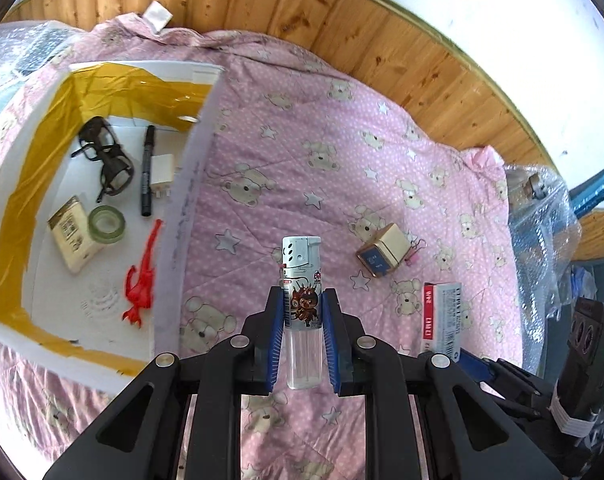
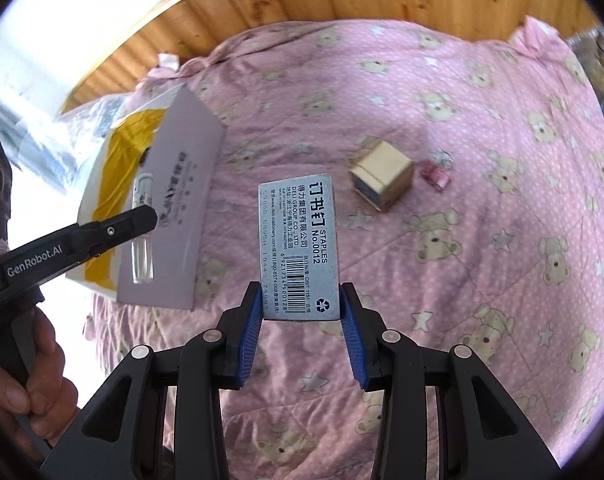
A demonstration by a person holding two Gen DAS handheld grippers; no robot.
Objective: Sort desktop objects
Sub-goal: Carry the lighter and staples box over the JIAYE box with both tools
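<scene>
A soft pink quilt (image 1: 322, 152) printed with bears and stars covers the surface, backed by knotty wood panelling (image 1: 402, 40) under a white wall. In the left wrist view, the left gripper (image 1: 302, 300) clamps a slim lighter (image 1: 302, 300) between its ribbed blue pads, clear tank toward the camera, metal cap pointing away. To its left stands a white box (image 1: 6, 184) lined with glossy yellow tape, holding black glasses (image 1: 106, 156), a black marker (image 1: 147, 172), a white charger (image 1: 164, 176), a clear tape roll (image 1: 107, 224), a cream packet (image 1: 72, 240) and a red plastic figure (image 1: 142, 280). A small cardboard cube (image 1: 384, 250) lies on the quilt. In the right wrist view, the right gripper (image 2: 301, 304) grips a flat grey staples box (image 2: 298, 248) by its near end, above the quilt; the cube (image 2: 382, 174) and a pink binder clip (image 2: 436, 176) lie beyond it.
</scene>
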